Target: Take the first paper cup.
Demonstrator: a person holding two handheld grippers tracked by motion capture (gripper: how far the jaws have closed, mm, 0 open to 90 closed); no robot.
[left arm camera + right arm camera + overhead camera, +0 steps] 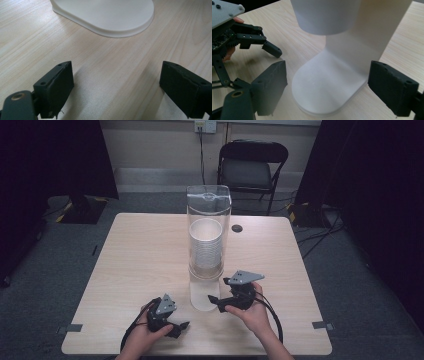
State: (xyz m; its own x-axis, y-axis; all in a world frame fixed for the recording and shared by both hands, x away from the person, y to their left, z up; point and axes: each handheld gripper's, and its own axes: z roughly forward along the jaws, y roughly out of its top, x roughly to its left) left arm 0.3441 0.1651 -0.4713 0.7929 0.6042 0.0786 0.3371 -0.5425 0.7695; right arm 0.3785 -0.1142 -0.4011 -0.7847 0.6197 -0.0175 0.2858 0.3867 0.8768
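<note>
While my right gripper (214, 300) gapes empty, the upright cup dispenser (208, 245) stands just beyond its jaws, nearer than my left.

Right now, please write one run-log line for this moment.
scene: cup dispenser on table | left gripper: open, empty, near the base | right gripper: open, empty, at the base

High view: above near table edge, facing forward and down, whole table (140, 255) seen from afar. Each gripper view: low over tabletop, close, looking along own jaws. All three share white dispenser base (204, 296) (107, 15) (324, 87)
</note>
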